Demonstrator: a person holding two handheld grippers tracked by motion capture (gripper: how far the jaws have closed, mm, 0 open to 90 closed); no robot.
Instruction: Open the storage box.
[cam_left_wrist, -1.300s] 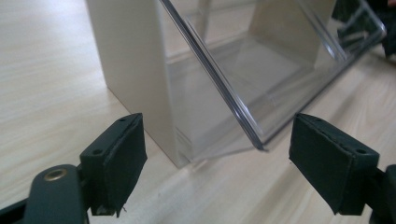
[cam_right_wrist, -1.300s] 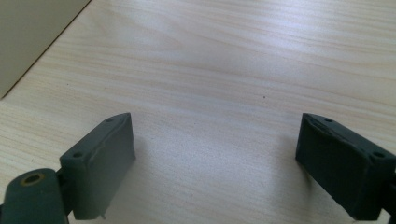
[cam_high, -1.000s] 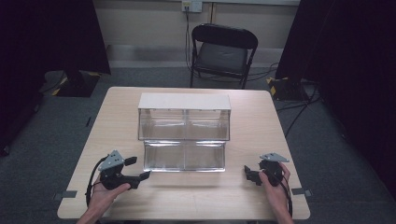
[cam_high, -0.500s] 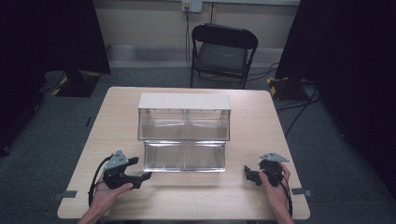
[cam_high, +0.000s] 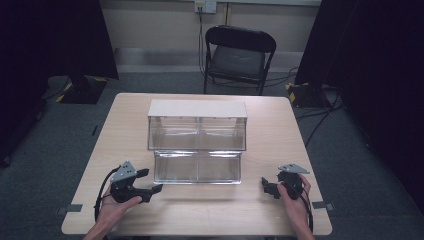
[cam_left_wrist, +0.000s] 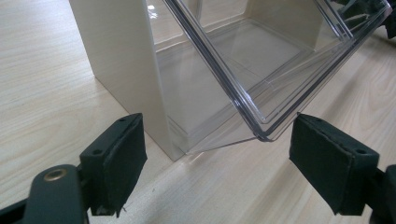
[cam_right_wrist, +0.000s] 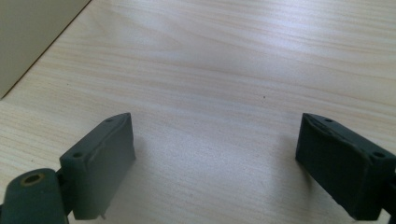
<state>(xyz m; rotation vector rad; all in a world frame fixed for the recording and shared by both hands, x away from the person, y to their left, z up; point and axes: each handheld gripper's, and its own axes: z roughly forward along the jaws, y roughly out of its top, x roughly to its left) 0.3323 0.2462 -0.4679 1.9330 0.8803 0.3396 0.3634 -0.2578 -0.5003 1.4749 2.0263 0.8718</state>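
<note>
Facing clear bin (cam_left_wrist: 261, 70), gripper (cam_left_wrist: 224, 163) spread.

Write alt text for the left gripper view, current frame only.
The left gripper, jaws wide open, points at the near corner of a clear plastic bin tilted out of a cream storage unit. Nothing is gripped. Everything sits on a light wooden table.

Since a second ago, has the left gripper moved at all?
Yes. In the high view the left gripper has slid right and slightly toward the person, ending nearer the front left corner of the clear bin organizer, which has stayed put.
</note>
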